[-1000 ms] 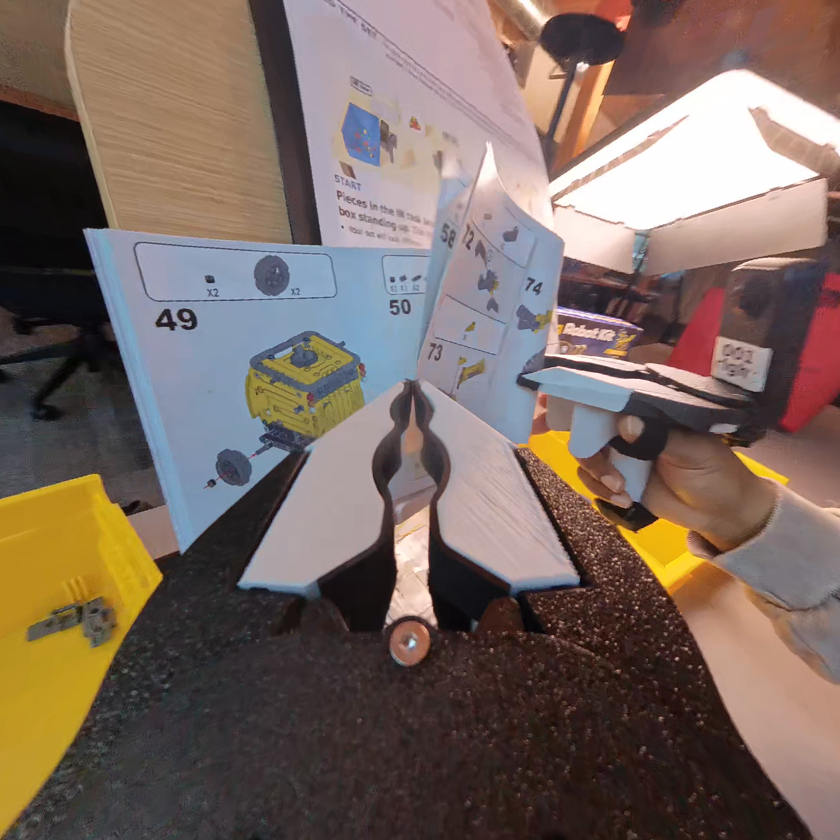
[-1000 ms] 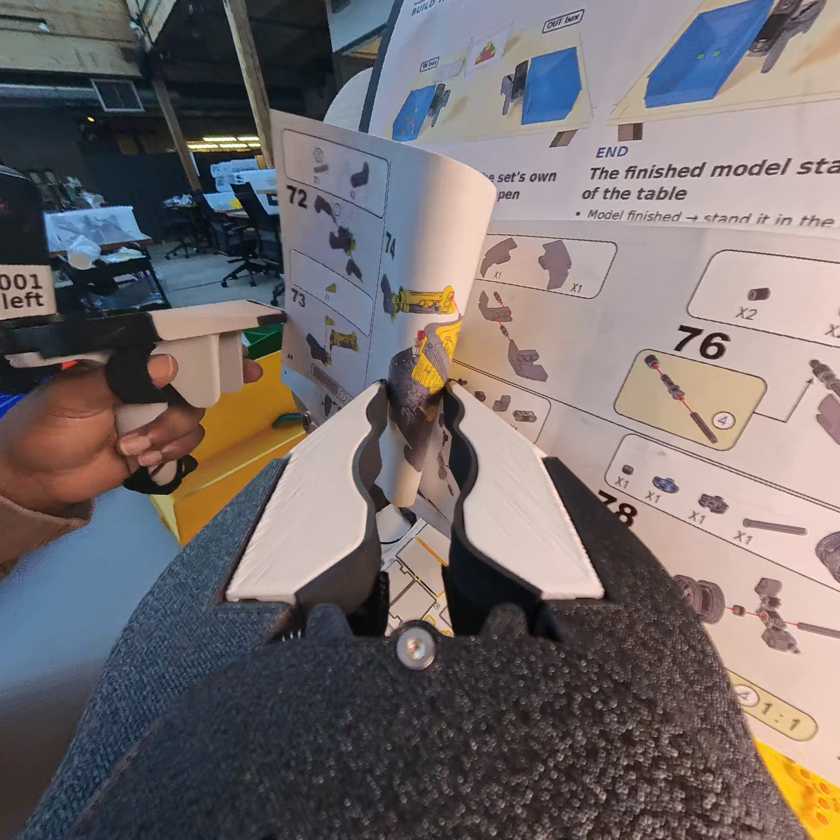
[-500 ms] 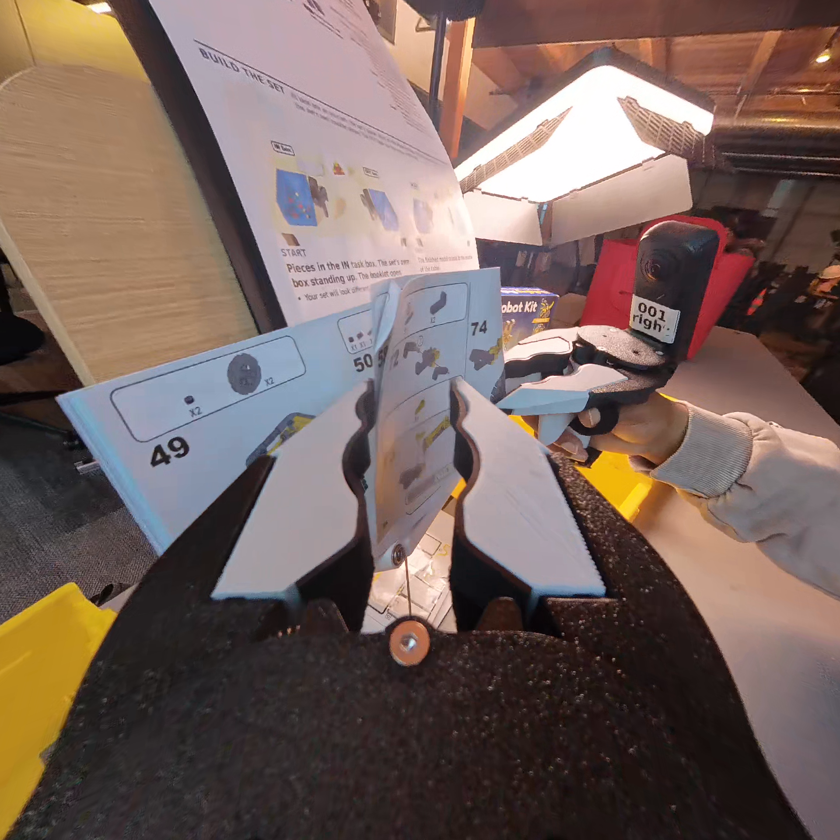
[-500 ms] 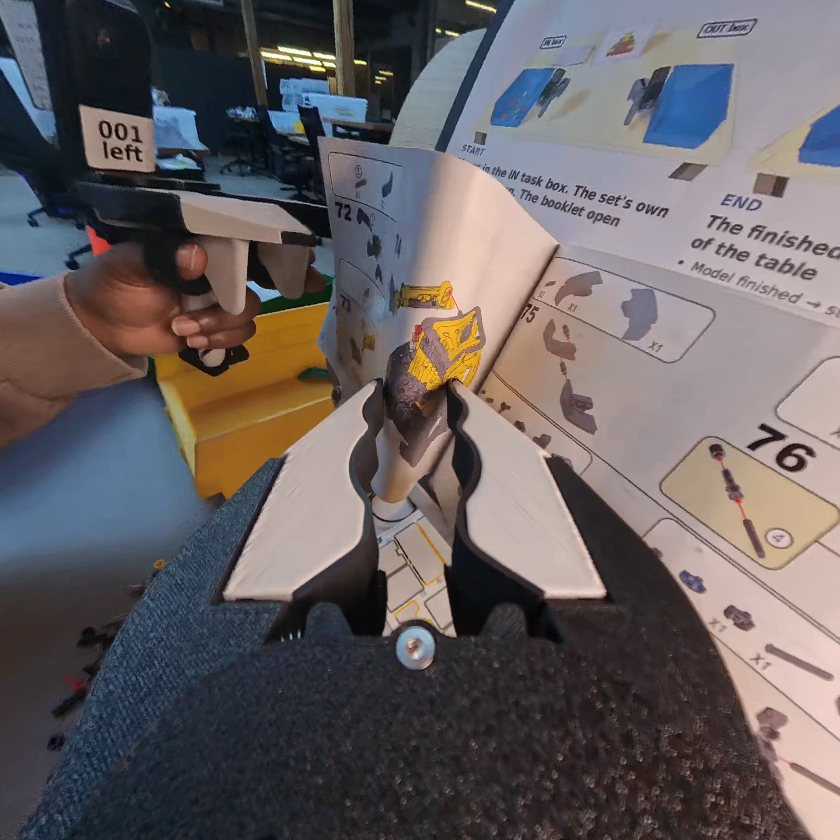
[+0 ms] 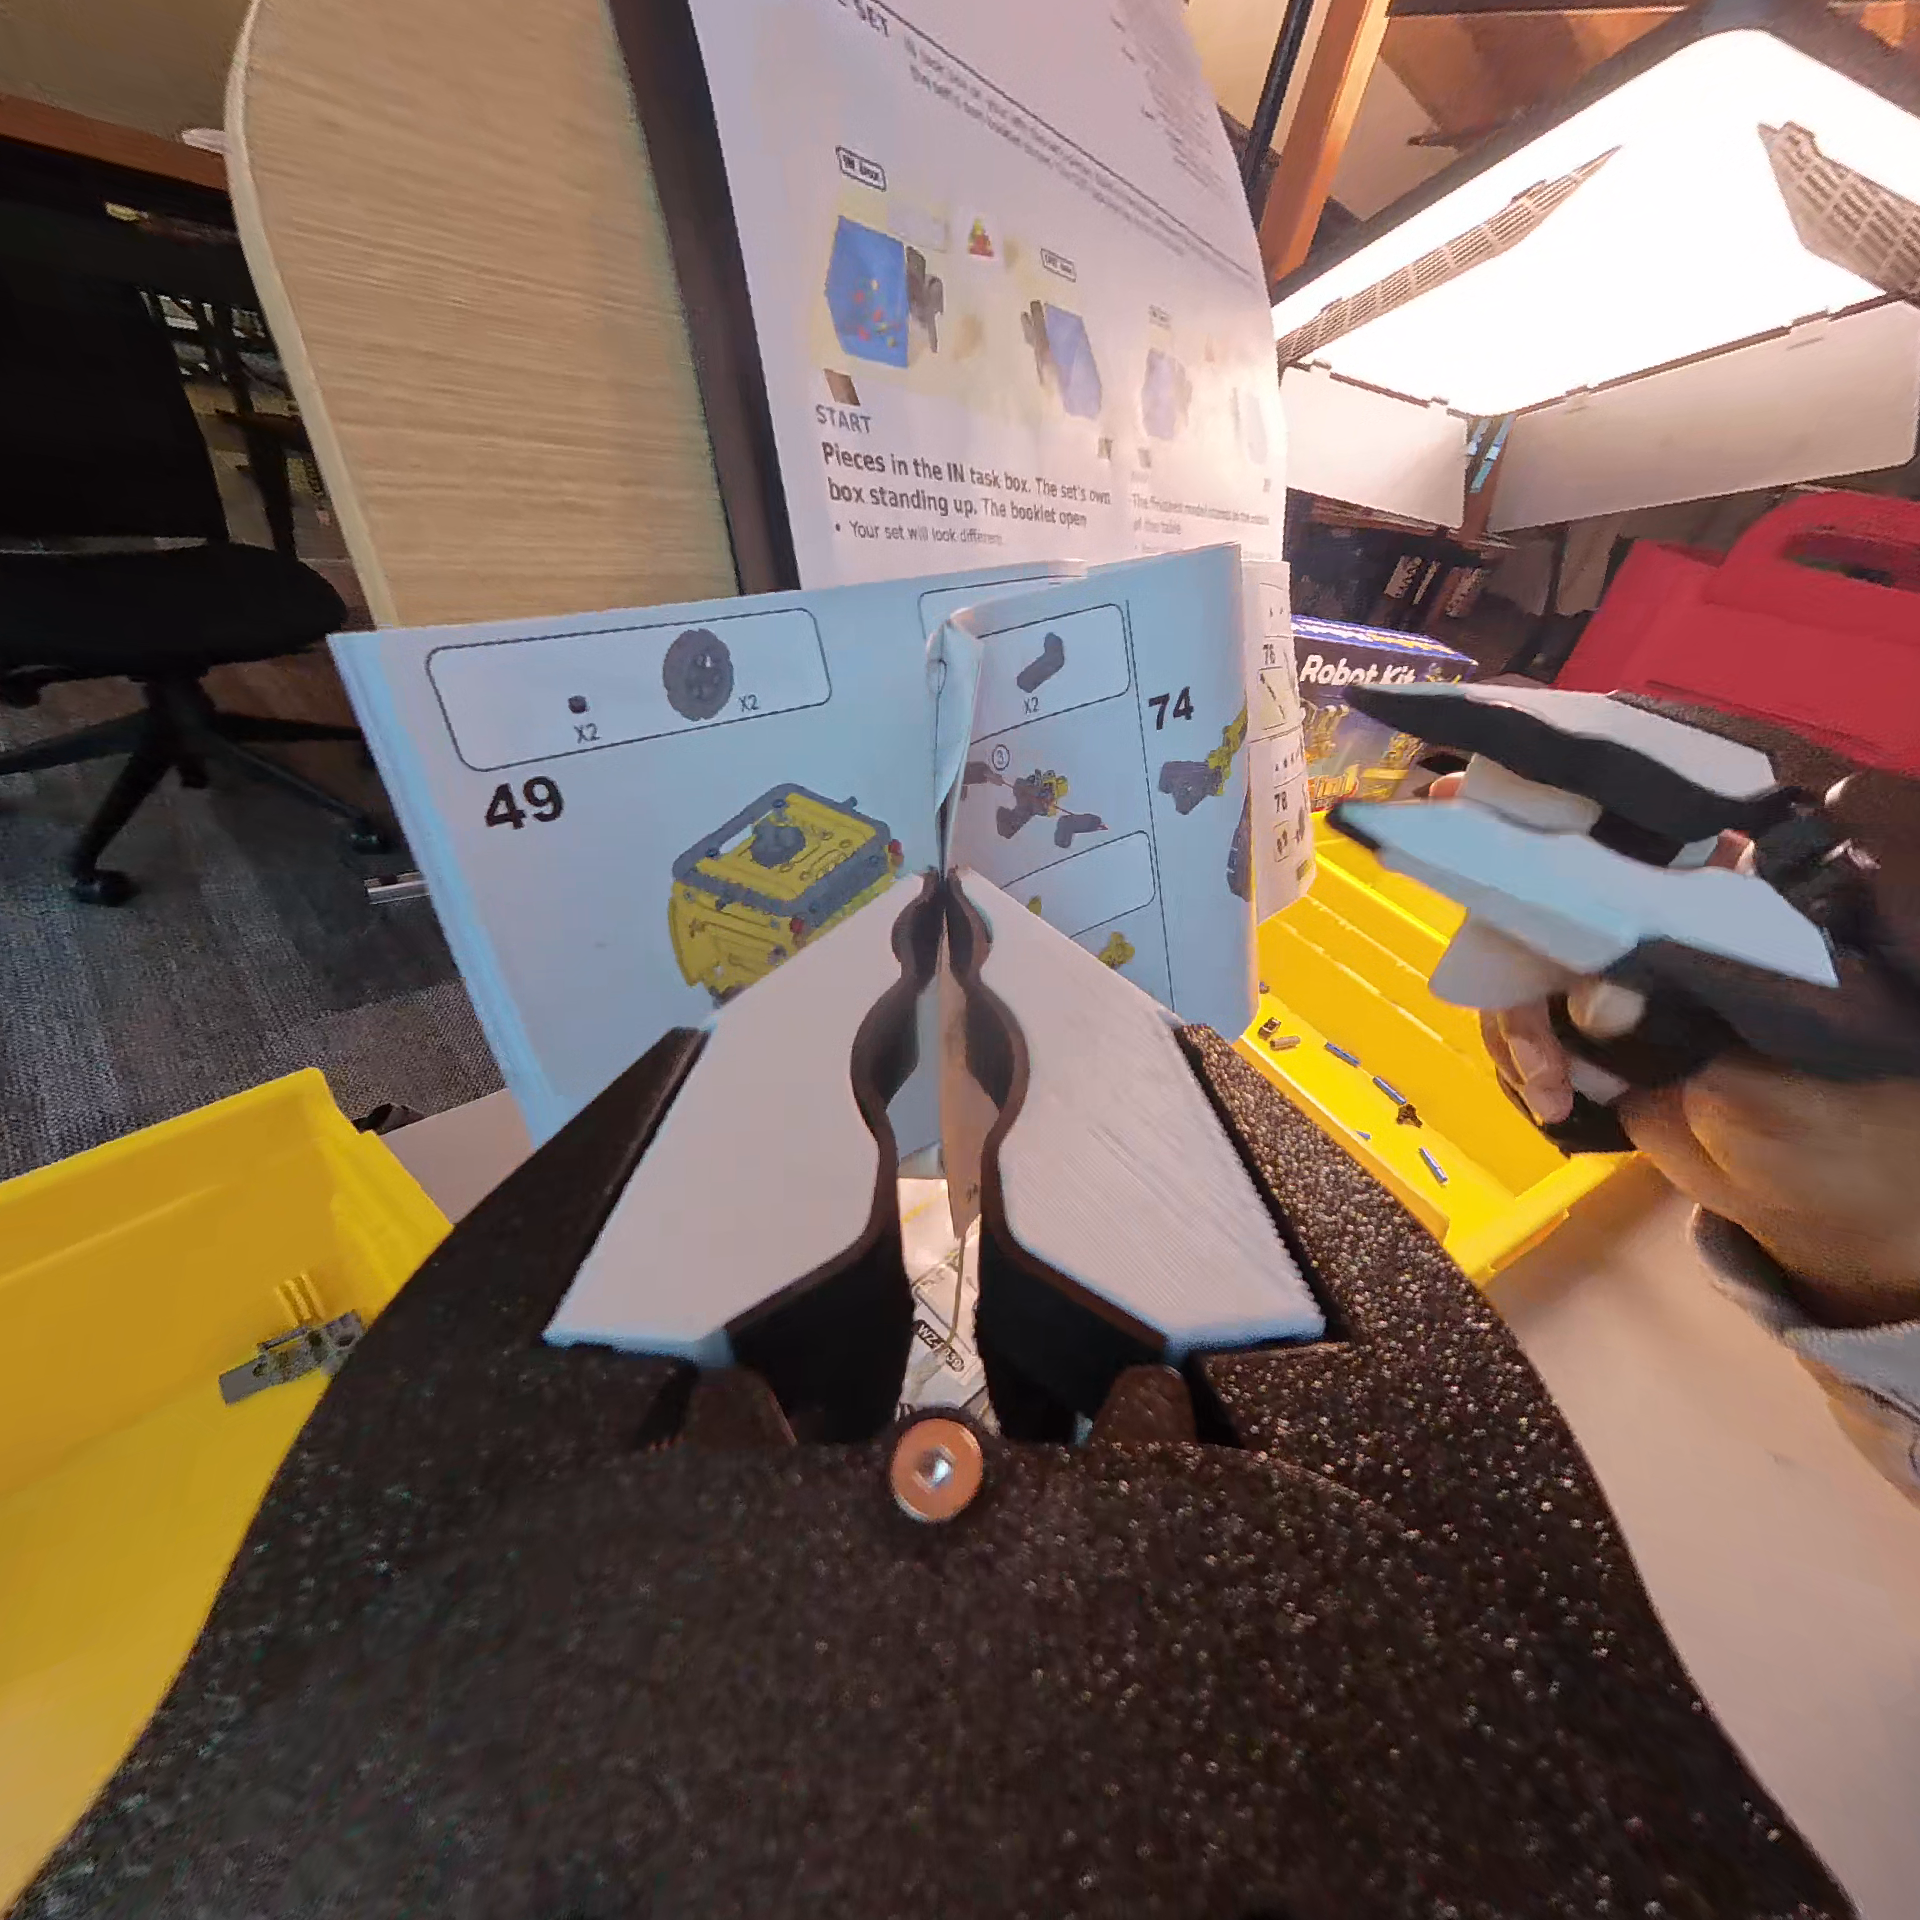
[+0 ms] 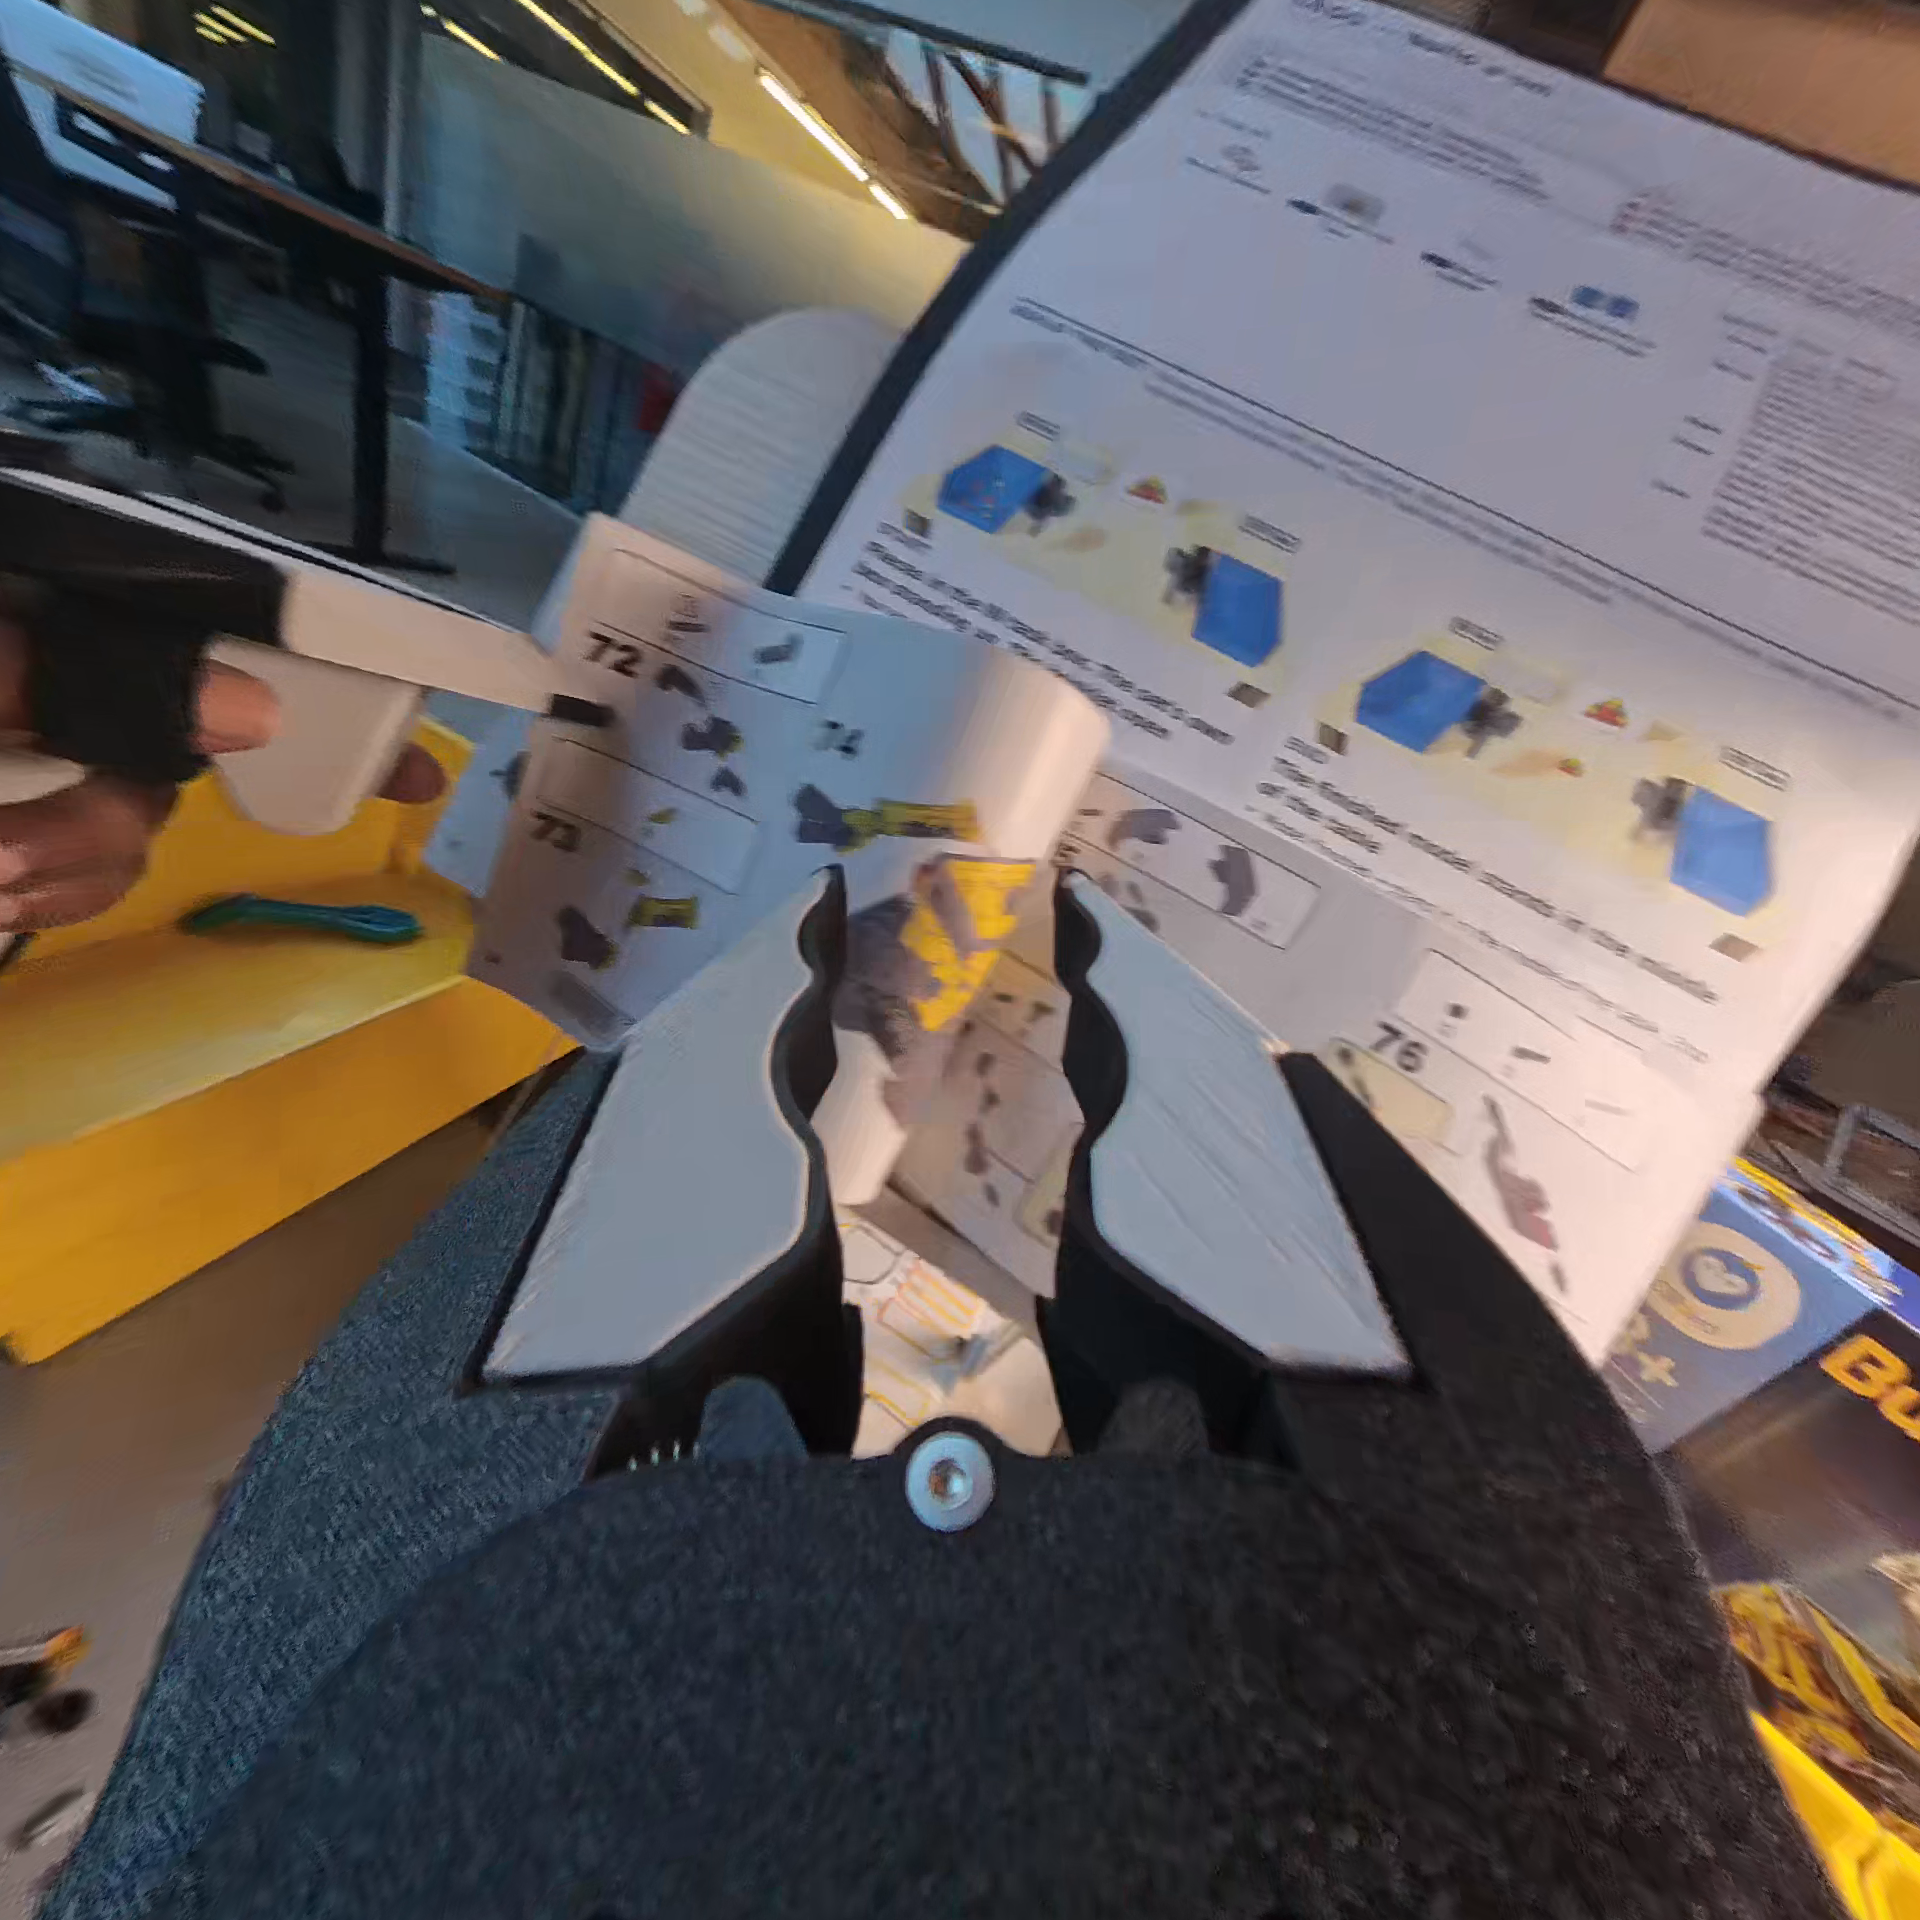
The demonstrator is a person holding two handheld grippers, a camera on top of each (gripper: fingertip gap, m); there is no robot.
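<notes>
An open instruction booklet [image 5: 644, 852] stands upright against a board. My left gripper [image 5: 943, 896] is shut on the lower edge of a turned page [image 5: 951, 790] near the booklet's fold, and the paper runs down between the pads. In the right wrist view, my right gripper [image 6: 948, 894] is open, and the curled page [image 6: 977, 748] stands between its fingers with space on both sides. The right gripper also shows in the left wrist view [image 5: 1351, 764], at the booklet's right edge. The left gripper's fingertip [image 6: 561, 707] reaches the same page from the left.
A large printed sheet [image 5: 987, 312] stands behind the booklet. A yellow bin [image 5: 156, 1299] with a grey piece [image 5: 291, 1351] is at the left. A yellow tray [image 5: 1382, 1049] with small parts is at the right. A blue kit box [image 6: 1766, 1309] and a red bag [image 5: 1766, 623] are beyond. The tips of one gripper are about 12 cm away from the tips of the other.
My left gripper, open around the page half a second ago, has shut on its edge. My right gripper has opened wider and no longer pinches the curled page.
</notes>
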